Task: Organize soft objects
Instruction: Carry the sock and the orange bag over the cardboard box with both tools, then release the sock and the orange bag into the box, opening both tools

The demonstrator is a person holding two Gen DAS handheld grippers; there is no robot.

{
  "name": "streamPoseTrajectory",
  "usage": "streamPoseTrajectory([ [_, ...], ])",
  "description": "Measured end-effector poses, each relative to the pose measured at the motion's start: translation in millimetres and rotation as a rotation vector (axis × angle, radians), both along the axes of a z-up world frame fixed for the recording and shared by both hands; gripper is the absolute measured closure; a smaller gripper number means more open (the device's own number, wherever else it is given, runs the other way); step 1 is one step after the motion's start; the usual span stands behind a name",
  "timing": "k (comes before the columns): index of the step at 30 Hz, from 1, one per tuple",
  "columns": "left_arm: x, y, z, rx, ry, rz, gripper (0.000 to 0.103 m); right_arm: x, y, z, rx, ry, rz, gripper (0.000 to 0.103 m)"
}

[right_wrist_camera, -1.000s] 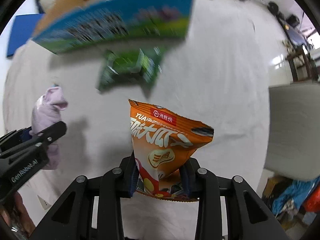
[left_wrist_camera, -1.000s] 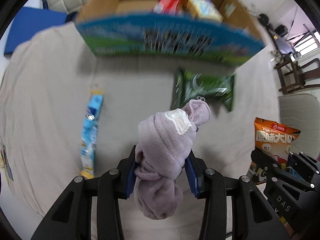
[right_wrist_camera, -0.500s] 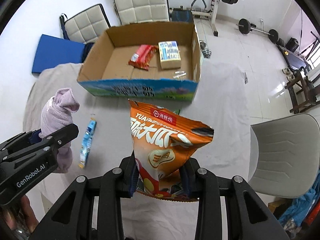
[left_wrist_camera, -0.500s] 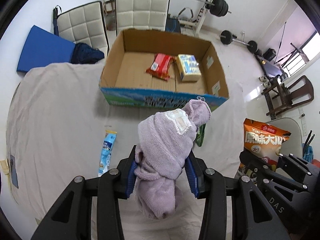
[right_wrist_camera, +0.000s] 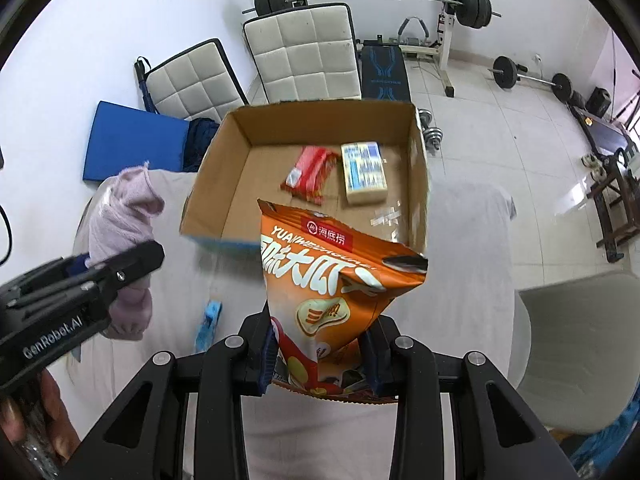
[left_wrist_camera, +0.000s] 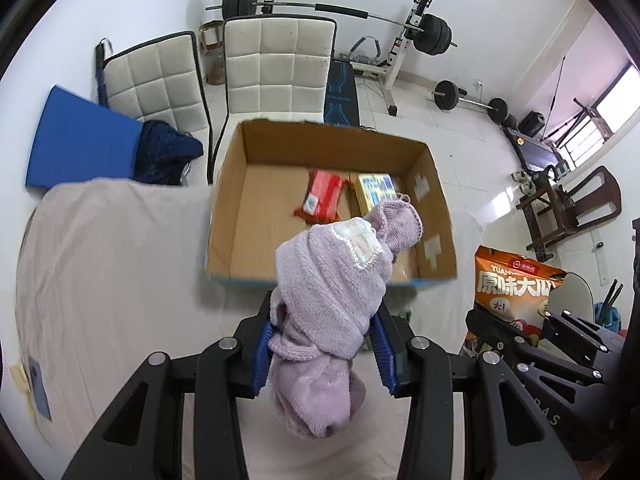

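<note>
Lilac knitted bundle [left_wrist_camera: 332, 292]: clamped between the blue pads of left gripper [left_wrist_camera: 324, 350], held aloft just short of the near wall of cardboard box [left_wrist_camera: 228, 184]; soft, sagging below the jaws. Orange snack bag [right_wrist_camera: 336, 280]: pinched at its lower end by right gripper [right_wrist_camera: 320, 354], raised over the box's near edge. Inside the box: red packet [right_wrist_camera: 310, 174] and pale boxed pack [right_wrist_camera: 364, 172], side by side toward the far wall; bare floor on the box's left half. Outside, near the box's front: blue sachet [right_wrist_camera: 208, 320] on grey cloth [left_wrist_camera: 108, 248]. Recommended handling: carry each item past the near wall, lower over bare cardboard, release low; avoid snagging trailing knit on the rim.
</note>
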State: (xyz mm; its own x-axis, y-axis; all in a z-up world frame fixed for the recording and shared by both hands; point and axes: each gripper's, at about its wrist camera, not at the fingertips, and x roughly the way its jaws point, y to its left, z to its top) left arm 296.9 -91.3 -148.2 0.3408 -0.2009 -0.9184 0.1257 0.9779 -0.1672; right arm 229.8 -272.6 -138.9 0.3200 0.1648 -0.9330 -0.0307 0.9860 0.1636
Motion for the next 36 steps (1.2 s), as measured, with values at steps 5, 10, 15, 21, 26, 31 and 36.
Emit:
streamPoseTrajectory([
  [5,61,6,-20,0.004,0.054,0.006,0.063,63,7,-24,0.006,0.046,-0.005,0.067],
  [10,117,11,-69,-0.005,0.168,0.017,0.063,122,12,-74,0.013,0.139,-0.036,0.066],
  [15,155,12,-120,-0.029,0.288,0.025,0.063,159,21,-124,0.002,0.221,-0.045,0.066],
  [21,188,10,-157,-0.011,0.356,0.033,0.063,183,34,-171,-0.008,0.294,-0.057,0.066],
  [26,203,9,-180,0.007,0.382,0.027,0.063,190,38,-198,-0.010,0.347,-0.054,0.066],
  [31,213,10,-195,0.002,0.402,0.032,0.060,191,41,-213,-0.014,0.378,-0.037,0.066],
  [36,214,14,-200,0.012,0.440,0.063,0.059,192,47,-225,-0.004,0.423,-0.013,0.063],
])
